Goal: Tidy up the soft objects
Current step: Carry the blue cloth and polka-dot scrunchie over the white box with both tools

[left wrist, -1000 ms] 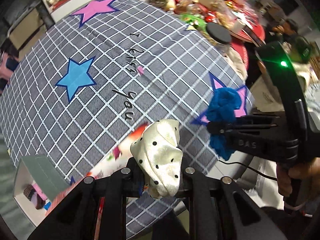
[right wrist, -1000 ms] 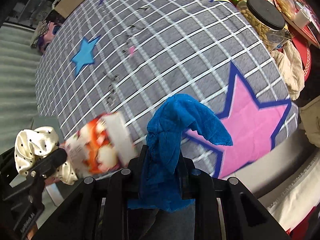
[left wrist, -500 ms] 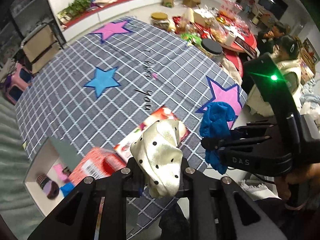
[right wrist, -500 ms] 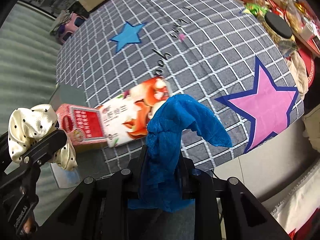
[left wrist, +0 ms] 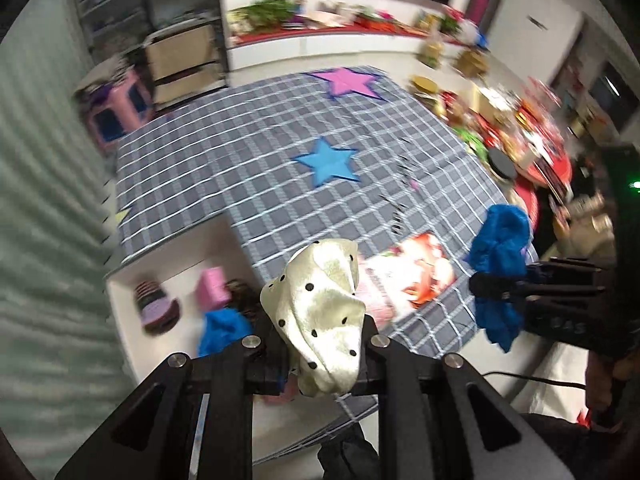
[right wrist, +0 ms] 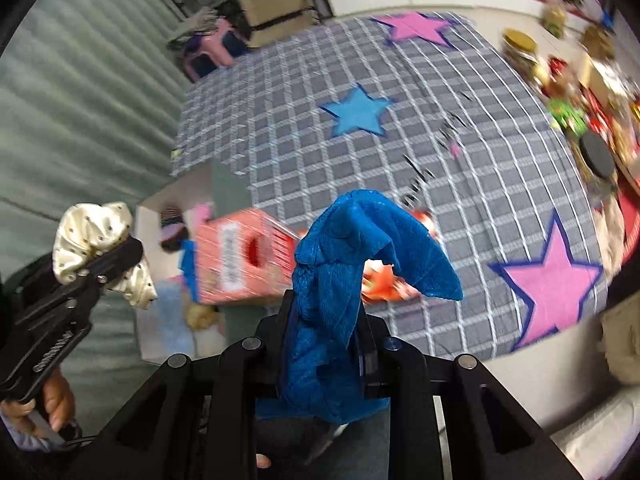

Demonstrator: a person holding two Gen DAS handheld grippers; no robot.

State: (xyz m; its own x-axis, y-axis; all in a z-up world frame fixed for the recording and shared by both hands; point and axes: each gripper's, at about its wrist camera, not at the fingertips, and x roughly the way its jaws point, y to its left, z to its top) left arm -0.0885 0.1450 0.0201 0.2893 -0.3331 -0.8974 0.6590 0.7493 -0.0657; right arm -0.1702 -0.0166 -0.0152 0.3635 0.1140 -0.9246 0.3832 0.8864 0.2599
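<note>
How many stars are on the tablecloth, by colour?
Pink stars: 2
Blue stars: 1
Total: 3 stars in plain view on the tablecloth.

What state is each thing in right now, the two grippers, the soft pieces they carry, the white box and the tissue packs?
Left gripper: shut on the cream dotted scrunchie.
Cream dotted scrunchie: gripped, lifted.
Right gripper: shut on the blue fabric scrunchie.
Blue fabric scrunchie: gripped, lifted, drooping.
White open box: open, soft items inside.
Flat printed tissue pack: lying on the grey checked cloth.
</note>
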